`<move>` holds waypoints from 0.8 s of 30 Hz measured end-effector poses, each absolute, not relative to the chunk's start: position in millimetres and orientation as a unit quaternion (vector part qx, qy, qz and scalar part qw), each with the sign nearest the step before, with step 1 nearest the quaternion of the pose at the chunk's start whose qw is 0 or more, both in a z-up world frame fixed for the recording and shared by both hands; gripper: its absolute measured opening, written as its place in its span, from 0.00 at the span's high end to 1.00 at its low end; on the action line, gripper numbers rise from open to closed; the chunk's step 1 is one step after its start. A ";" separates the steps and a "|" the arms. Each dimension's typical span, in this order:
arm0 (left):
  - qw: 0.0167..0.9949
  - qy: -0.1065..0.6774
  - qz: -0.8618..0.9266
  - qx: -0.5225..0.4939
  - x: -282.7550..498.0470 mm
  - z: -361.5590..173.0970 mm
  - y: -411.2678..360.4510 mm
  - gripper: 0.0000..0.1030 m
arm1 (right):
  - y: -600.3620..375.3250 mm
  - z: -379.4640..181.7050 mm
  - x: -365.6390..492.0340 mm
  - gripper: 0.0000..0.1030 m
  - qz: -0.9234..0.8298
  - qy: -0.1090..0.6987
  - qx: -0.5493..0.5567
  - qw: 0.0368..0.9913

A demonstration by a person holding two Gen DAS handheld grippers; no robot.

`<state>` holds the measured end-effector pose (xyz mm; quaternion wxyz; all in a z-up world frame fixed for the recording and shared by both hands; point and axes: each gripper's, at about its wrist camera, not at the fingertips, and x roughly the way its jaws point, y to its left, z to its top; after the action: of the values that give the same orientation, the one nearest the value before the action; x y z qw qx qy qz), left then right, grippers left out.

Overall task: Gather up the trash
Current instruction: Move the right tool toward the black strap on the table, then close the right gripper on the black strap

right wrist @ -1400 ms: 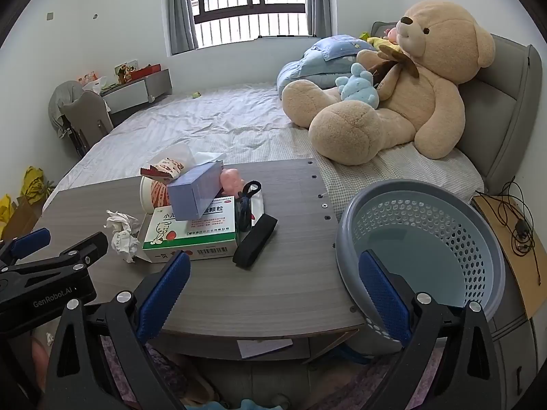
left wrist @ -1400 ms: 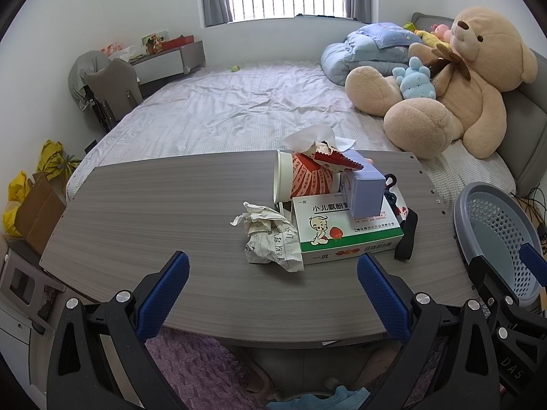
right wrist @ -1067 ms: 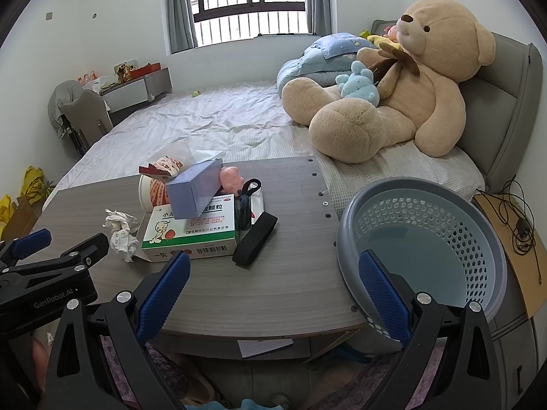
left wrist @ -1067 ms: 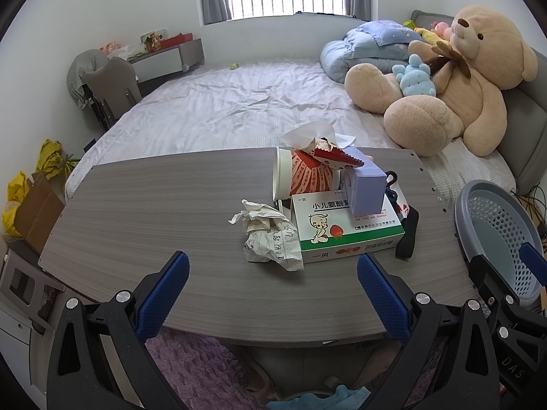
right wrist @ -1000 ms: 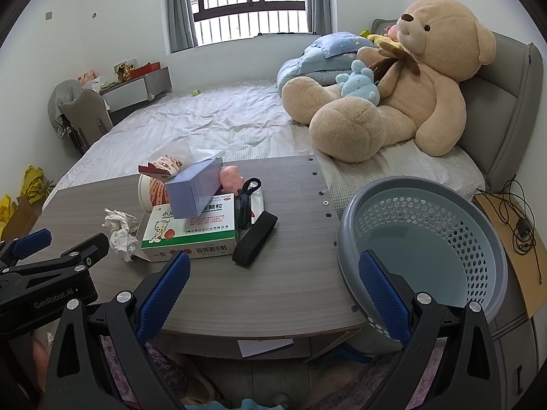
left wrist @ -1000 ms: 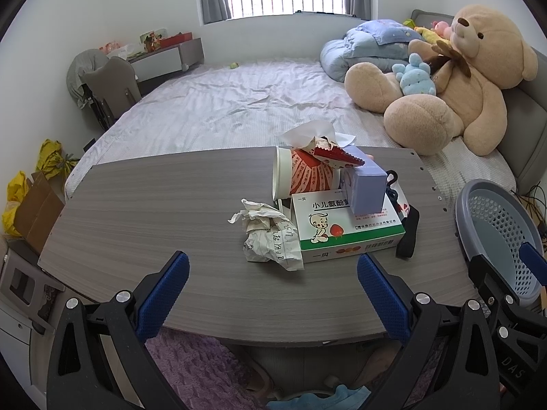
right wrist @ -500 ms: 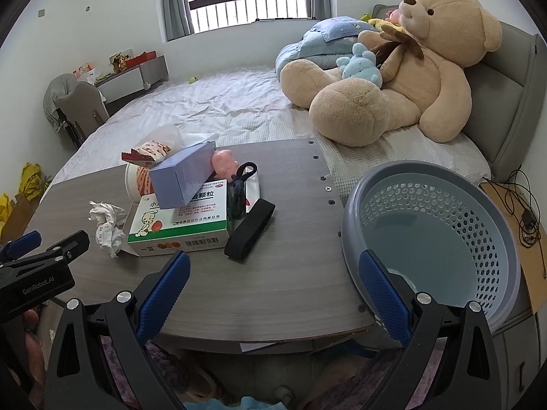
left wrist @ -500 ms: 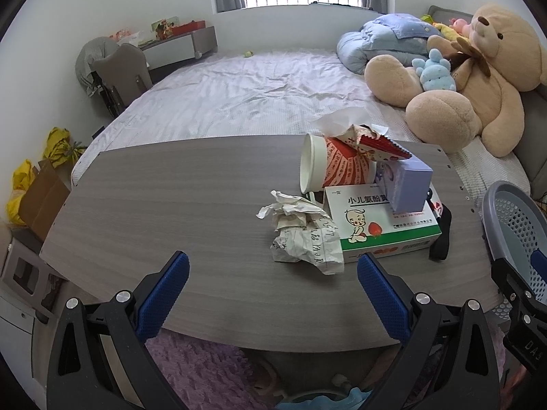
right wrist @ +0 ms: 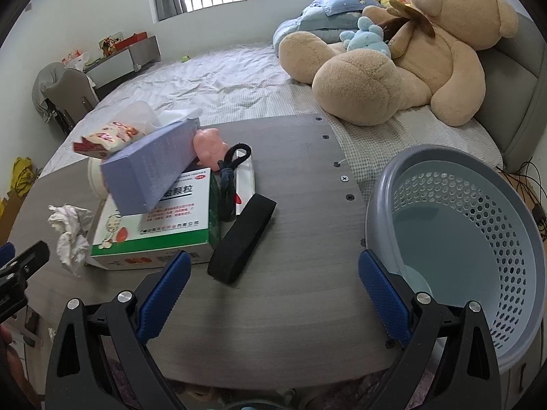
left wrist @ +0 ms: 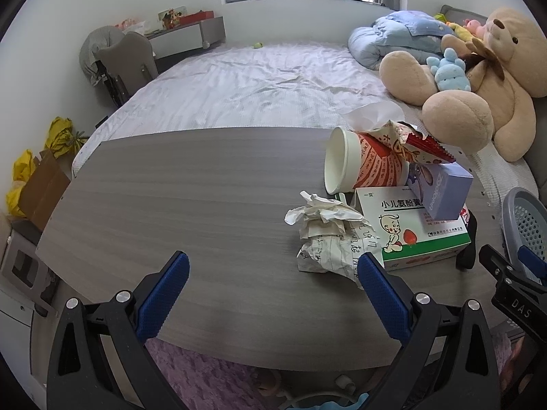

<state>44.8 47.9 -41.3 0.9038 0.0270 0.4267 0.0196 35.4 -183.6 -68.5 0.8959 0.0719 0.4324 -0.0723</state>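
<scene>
Hovering low over the near edge of the grey wooden table [left wrist: 177, 205], the left gripper [left wrist: 271, 285] has its blue-padded jaws spread wide with nothing between them. The right gripper [right wrist: 273, 285] is likewise spread apart and empty, at the bottom of its own view.

In the left wrist view the trash sits right of centre. A crumpled paper wad [left wrist: 330, 239] lies just above and inside the right blue pad, touching the left side of a green-and-white medicine box [left wrist: 415, 229]. A lavender carton [left wrist: 441, 191] rests tilted on top of that box. Behind them a paper cup [left wrist: 362, 167] lies on its side, mouth to the left, with a red snack wrapper [left wrist: 422, 145] and a white tissue [left wrist: 374, 112] above it.

In the right wrist view a black strap [right wrist: 242, 237] lies just right of the medicine box, centre frame, with a pink toy [right wrist: 208, 145] further back beside the lavender carton. A grey perforated basket [right wrist: 478, 239] fills the right of the frame, beside the table's end; its inside looks empty. A large teddy bear [right wrist: 410, 44] lies on the bed [left wrist: 259, 89] in the upper right.
</scene>
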 end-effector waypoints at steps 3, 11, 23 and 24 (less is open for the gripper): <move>0.902 0.430 0.019 0.027 46.8 -43.6 47.7 0.06 | -187.4 -73.1 44.3 0.09 -0.082 0.436 0.078 0.893; 0.899 0.436 0.012 0.027 47.9 -49.3 45.0 0.06 | -190.7 -76.4 66.1 0.09 -0.095 0.444 0.086 0.887; 0.898 0.439 0.011 0.024 49.1 -50.3 44.3 0.06 | -191.8 -86.5 71.9 0.09 -0.110 0.465 0.061 0.876; 0.898 0.438 0.011 0.024 48.8 -50.4 44.4 0.06 | -191.5 -86.3 70.8 0.09 -0.113 0.466 0.054 0.876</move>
<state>48.8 44.4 -50.4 0.8984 0.0241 0.4383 0.0108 70.8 -191.5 -86.3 0.8758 0.0543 0.4662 -0.1126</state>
